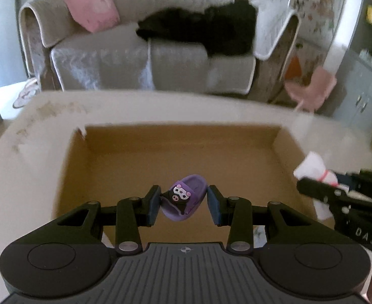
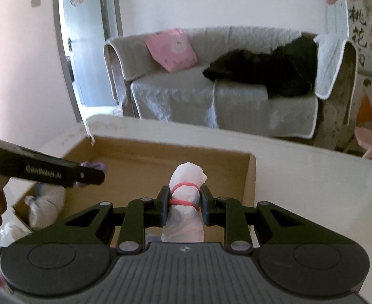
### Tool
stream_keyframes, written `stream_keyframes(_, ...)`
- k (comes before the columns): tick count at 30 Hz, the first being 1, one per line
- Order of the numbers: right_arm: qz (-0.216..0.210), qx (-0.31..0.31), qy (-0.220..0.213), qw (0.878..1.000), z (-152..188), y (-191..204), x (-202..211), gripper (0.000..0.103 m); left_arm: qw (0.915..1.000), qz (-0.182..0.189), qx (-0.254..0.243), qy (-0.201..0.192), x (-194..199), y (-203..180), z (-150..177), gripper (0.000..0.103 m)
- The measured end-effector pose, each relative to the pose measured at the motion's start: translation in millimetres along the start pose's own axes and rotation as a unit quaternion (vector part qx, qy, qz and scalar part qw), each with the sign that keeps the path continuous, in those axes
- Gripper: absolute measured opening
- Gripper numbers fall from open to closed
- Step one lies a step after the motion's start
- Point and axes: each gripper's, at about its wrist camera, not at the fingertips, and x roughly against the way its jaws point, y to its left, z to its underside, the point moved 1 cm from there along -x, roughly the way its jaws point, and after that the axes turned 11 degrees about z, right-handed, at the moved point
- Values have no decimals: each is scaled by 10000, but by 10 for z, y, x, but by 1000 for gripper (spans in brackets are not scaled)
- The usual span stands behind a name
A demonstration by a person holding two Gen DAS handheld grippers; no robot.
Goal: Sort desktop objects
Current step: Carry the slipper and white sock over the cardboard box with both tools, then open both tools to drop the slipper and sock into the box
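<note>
My left gripper holds a small purple toy slipper with a black cartoon face between its pads, above the open cardboard box. The slipper touches the left pad; a small gap shows at the right pad. My right gripper is shut on a rolled white plastic bag bound with a red rubber band, above the same box. The right gripper and its bag show at the right edge of the left wrist view. The left gripper appears at the left of the right wrist view.
The box stands on a white table. Another white bundle lies at the box's left corner. A grey sofa with a pink cushion and a black blanket is behind the table. A pink chair is at the right.
</note>
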Motion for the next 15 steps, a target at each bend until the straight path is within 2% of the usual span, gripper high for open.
stream_keyframes(5, 96, -32, 124, 9999, 79, -4, -56, 23, 9992, 2, -160, 379, -185, 4, 116, 49)
stream_keyframes(6, 115, -37, 137, 9998, 94, 5, -53, 23, 9989, 5, -187, 427, -203, 3, 134, 53)
stream_keyframes(7, 142, -38, 146, 9998, 98, 30, -48, 25, 9987, 22, -201, 466, -214, 6, 149, 69)
stream_keyframes(9, 225, 3, 128, 9997, 95, 75, -43, 26, 9988, 39, -215, 428, -206, 21, 163, 88)
stream_keyframes(13, 304, 97, 48, 9995, 57, 130, 8, 43, 9990, 155, -96, 420, -129, 66, 152, 92)
stream_keyframes(15, 356, 135, -30, 9993, 35, 113, 29, 47, 9992, 166, -90, 349, -78, 34, 99, 93)
